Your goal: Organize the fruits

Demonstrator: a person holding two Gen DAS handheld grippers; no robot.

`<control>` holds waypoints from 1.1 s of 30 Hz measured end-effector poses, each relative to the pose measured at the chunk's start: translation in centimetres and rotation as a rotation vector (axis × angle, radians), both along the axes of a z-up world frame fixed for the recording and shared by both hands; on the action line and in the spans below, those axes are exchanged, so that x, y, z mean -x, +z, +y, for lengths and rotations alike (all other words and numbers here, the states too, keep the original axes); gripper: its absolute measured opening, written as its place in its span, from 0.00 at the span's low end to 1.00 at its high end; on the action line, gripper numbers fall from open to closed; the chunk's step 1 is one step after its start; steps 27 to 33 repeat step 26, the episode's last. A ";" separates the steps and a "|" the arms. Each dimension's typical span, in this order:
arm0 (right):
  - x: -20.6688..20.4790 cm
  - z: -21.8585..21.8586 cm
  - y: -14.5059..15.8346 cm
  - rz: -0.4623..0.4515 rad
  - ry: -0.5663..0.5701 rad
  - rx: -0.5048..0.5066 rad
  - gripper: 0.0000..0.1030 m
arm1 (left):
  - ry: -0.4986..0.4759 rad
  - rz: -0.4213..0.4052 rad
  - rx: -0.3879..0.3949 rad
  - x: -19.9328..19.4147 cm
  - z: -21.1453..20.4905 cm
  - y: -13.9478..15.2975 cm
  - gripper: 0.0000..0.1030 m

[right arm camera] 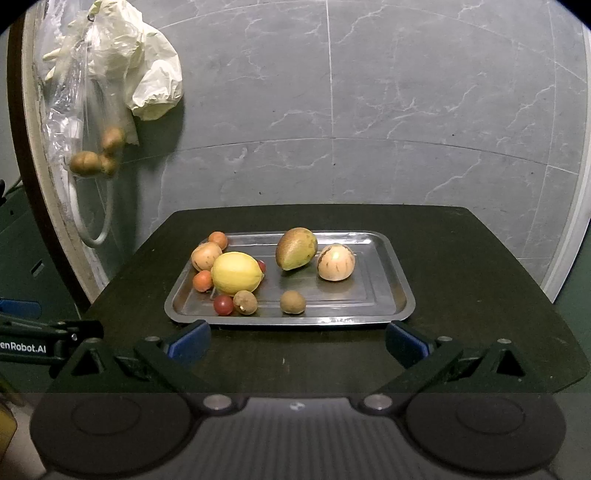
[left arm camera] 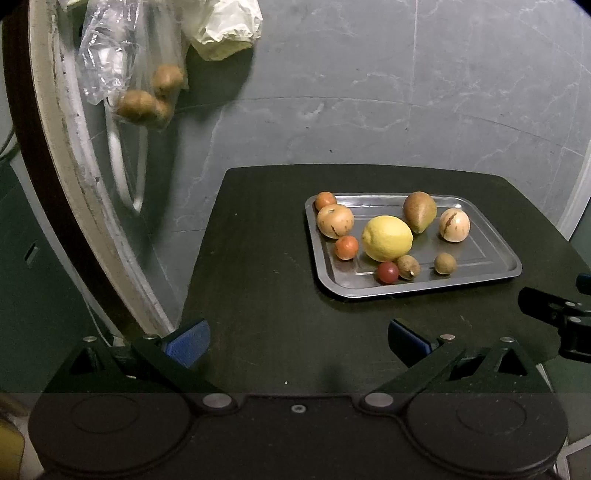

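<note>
A steel tray (left arm camera: 491,254) (right arm camera: 391,291) on a dark table holds several fruits: a yellow lemon (left arm camera: 386,238) (right arm camera: 235,272), a brown-green pear (left arm camera: 418,211) (right arm camera: 296,248), two striped tan round fruits (left arm camera: 454,225) (right arm camera: 336,262), small orange ones (left arm camera: 346,247) (right arm camera: 202,280), a red cherry tomato (left arm camera: 387,272) (right arm camera: 223,305) and two brown longans (left arm camera: 444,263) (right arm camera: 292,302). My left gripper (left arm camera: 297,341) is open over bare table, short and left of the tray. My right gripper (right arm camera: 297,339) is open just before the tray's near rim. Both hold nothing.
The dark table (left arm camera: 258,295) (right arm camera: 480,295) stands against a grey marble wall. At upper left a clear plastic bag (left arm camera: 110,55) (right arm camera: 66,122) with brown fruits and a pale bag (left arm camera: 229,26) (right arm camera: 151,81) hang by a curved white frame. The table drops off on its left side.
</note>
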State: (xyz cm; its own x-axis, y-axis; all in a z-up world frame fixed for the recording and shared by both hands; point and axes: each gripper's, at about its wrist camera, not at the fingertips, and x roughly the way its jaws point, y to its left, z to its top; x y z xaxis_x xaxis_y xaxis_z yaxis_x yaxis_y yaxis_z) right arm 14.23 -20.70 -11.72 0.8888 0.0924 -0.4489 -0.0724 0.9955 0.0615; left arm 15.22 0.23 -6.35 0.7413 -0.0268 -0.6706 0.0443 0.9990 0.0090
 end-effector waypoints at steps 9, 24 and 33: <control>0.0 0.0 -0.1 0.003 -0.001 -0.001 1.00 | -0.009 0.011 0.004 -0.4 0.3 -0.3 0.99; -1.0 0.3 -0.4 0.024 -0.009 -0.004 1.00 | -0.019 0.028 0.004 -1.4 0.4 -0.7 0.99; -1.2 0.4 -0.4 0.027 -0.012 -0.005 1.00 | -0.020 0.031 0.002 -1.6 0.4 -0.8 0.99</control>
